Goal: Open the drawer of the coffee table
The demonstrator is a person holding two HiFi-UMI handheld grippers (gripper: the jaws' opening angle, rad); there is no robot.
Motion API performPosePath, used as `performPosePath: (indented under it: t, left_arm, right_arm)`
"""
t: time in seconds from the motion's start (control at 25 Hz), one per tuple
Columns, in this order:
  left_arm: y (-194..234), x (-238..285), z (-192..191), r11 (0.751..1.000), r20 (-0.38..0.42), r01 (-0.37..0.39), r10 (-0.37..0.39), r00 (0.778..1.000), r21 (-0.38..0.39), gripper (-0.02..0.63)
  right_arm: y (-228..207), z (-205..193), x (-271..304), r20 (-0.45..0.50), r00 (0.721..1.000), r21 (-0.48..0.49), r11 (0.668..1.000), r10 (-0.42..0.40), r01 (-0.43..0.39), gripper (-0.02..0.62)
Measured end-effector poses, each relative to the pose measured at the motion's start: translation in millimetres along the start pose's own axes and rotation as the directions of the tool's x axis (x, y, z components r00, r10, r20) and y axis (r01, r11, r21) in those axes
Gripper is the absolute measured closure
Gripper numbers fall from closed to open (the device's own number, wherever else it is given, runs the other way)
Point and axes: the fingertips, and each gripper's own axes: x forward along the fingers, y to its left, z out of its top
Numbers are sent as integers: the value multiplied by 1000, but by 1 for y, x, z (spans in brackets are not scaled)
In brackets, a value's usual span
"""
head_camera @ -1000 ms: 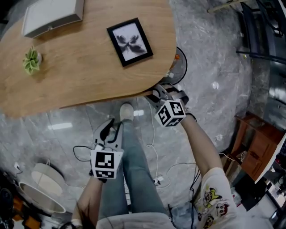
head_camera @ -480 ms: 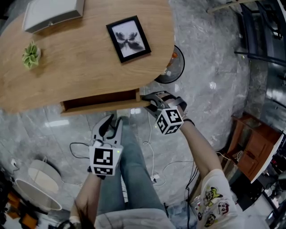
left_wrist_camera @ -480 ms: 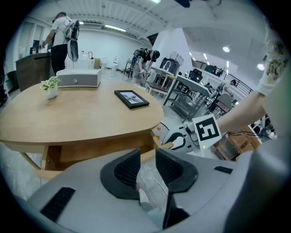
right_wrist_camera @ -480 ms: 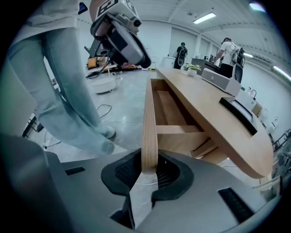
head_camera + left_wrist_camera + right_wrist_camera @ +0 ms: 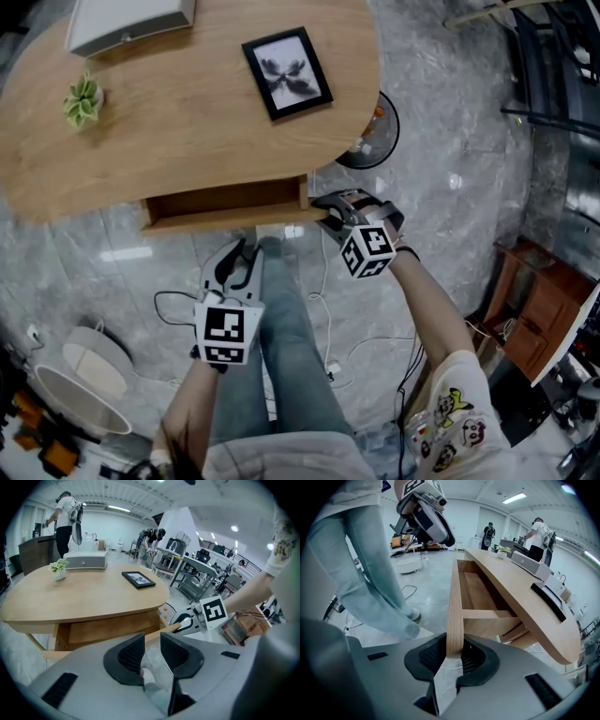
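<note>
The oval wooden coffee table (image 5: 187, 131) has its drawer (image 5: 225, 201) pulled partly out from under the near edge. My right gripper (image 5: 323, 214) is shut on the right end of the drawer front (image 5: 454, 606); in the right gripper view the board stands edge-on between the pads (image 5: 431, 656). My left gripper (image 5: 234, 264) hangs over the floor below the drawer, clear of it. Its jaws are slightly apart with nothing between them (image 5: 152, 654); only a shoe shows behind the gap. The drawer's inside (image 5: 480, 595) looks bare.
On the table stand a framed picture (image 5: 288, 73), a small green plant (image 5: 82, 101) and a white box (image 5: 127, 23). A round black stand (image 5: 375, 141) sits by the table's right end. The person's leg (image 5: 286, 347), floor cables (image 5: 319, 309) and a white lampshade (image 5: 80, 380) lie near.
The drawer has slid out from under the tabletop, drawn toward the person by the right gripper on its front. The left gripper has stayed where it was.
</note>
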Motion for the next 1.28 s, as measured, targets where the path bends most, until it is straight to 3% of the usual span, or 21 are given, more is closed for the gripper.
performPosePath:
  t: [0.2,0.8,1.28]
  left_arm:
    - [3,-9,-7,1000,7,-5,5,1000,6,511]
    - [-1,-17,-28,1000,-13,-2,2,1000,14,511]
    - [0,-27,-52,1000,-39,-12,12,999,4,511]
  right_arm:
    - [10,3,-4,6,999,-45,998,46,-46,529]
    - [91,0,-8,-18,994,-12,994,109,-109,531]
    - [98,-4,-1,-40,994,-23,995,101,-102,531]
